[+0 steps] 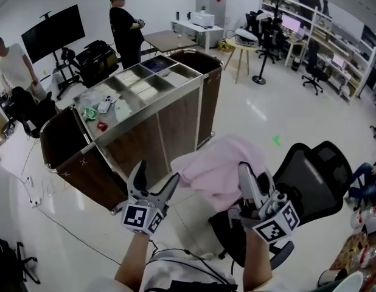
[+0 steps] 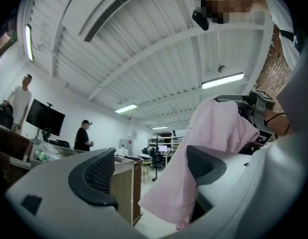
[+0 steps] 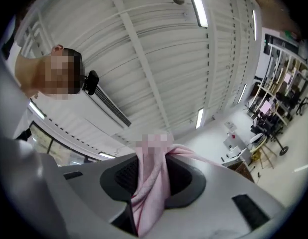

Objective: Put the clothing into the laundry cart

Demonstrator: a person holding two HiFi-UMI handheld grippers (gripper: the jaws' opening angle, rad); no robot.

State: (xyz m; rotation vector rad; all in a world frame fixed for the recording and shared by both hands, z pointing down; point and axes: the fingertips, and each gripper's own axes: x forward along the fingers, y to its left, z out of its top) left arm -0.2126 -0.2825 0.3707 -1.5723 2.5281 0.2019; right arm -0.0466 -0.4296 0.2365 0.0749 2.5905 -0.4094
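Observation:
A pink garment [image 1: 218, 166] hangs in the air over a black office chair [image 1: 309, 181], pinched at its top by my right gripper [image 1: 246, 170], which is shut on it. In the right gripper view the pink cloth [image 3: 151, 183] is squeezed between both pads. My left gripper [image 1: 154, 178] stands open just left of the garment, nothing between its fingers; in its own view the pink garment [image 2: 214, 148] hangs beyond its right pad. The laundry cart [image 1: 145, 111], brown-walled with dark fabric bags at both ends, stands ahead and to the left.
The cart's top tray [image 1: 124, 93] holds small items. Two people [image 1: 124, 26] stand behind the cart, near a TV on a stand [image 1: 51, 32]. Desks, shelves and chairs [image 1: 285, 29] fill the far right. Cables [image 1: 48, 215] lie on the floor at left.

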